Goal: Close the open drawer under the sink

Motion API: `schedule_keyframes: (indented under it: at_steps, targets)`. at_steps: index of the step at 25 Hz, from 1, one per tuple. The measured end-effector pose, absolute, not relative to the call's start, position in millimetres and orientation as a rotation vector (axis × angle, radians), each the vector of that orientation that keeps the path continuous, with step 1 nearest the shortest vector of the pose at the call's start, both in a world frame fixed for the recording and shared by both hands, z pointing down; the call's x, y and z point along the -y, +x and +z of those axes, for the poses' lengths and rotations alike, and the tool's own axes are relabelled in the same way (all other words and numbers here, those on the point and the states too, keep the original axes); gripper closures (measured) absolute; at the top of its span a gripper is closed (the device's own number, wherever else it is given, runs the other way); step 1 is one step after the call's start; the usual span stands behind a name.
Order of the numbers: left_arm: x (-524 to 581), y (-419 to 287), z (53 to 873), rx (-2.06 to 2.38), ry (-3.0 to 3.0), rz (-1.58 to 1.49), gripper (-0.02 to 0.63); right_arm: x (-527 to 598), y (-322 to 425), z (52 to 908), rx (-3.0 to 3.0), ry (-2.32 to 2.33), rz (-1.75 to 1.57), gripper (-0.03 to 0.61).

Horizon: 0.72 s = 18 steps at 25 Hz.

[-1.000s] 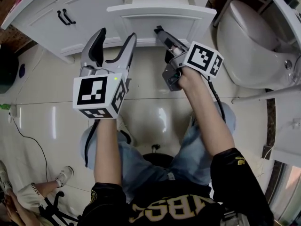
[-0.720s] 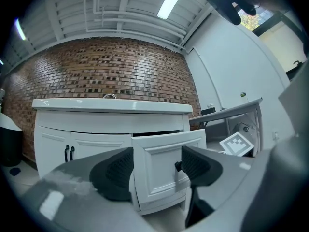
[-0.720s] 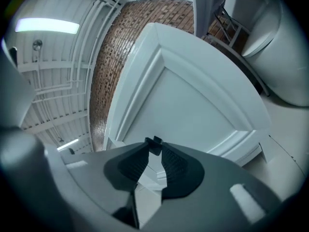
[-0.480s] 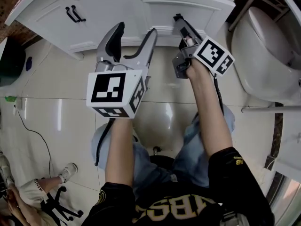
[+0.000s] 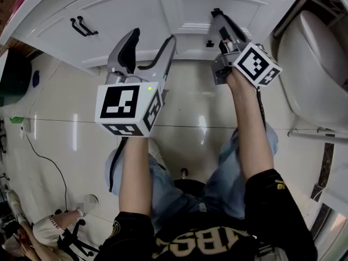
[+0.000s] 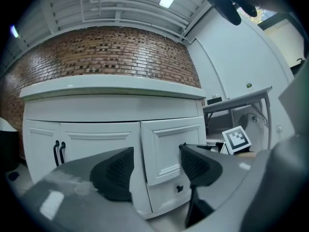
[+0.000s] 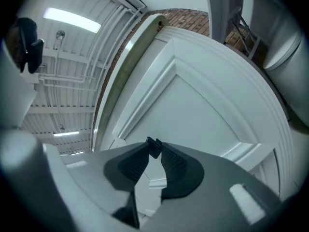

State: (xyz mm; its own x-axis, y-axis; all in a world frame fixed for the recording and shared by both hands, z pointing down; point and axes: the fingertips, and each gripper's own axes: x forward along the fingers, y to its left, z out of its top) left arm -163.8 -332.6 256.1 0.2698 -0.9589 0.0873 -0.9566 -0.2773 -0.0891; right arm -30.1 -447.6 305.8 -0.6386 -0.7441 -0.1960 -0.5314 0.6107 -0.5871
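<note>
The white drawer front [image 5: 220, 5] under the sink counter sits almost in line with the cabinet face. In the left gripper view the drawer front [image 6: 171, 146] still stands slightly proud. My right gripper [image 5: 217, 13] is shut, with nothing between its jaws, and its tips rest against the drawer panel [image 7: 203, 110]. The closed tips [image 7: 154, 148] fill the lower middle of the right gripper view. My left gripper [image 5: 151, 41] hangs open and empty to the left, short of the cabinet. Its dark pads [image 6: 116, 170] frame the drawer.
Double cabinet doors with black handles [image 5: 80, 25] lie to the left of the drawer, and a small black knob [image 5: 209, 43] sits on the panel below it. A white toilet [image 5: 321, 64] stands close on the right. A cable [image 5: 38, 151] runs over the glossy tile floor.
The drawer has slid back into the cabinet ahead of my right gripper. Both grippers have moved forward toward the cabinet, and the left stays open.
</note>
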Motion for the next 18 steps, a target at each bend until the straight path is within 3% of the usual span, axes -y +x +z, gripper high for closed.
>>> schedule_keyframes:
  at_steps: [18]
  targets:
    - [391.6,-176.0,269.8,-1.857,-2.536,-0.241,0.305,477.0,-31.1,301.1,-2.596,-1.061,-0.506,0.502]
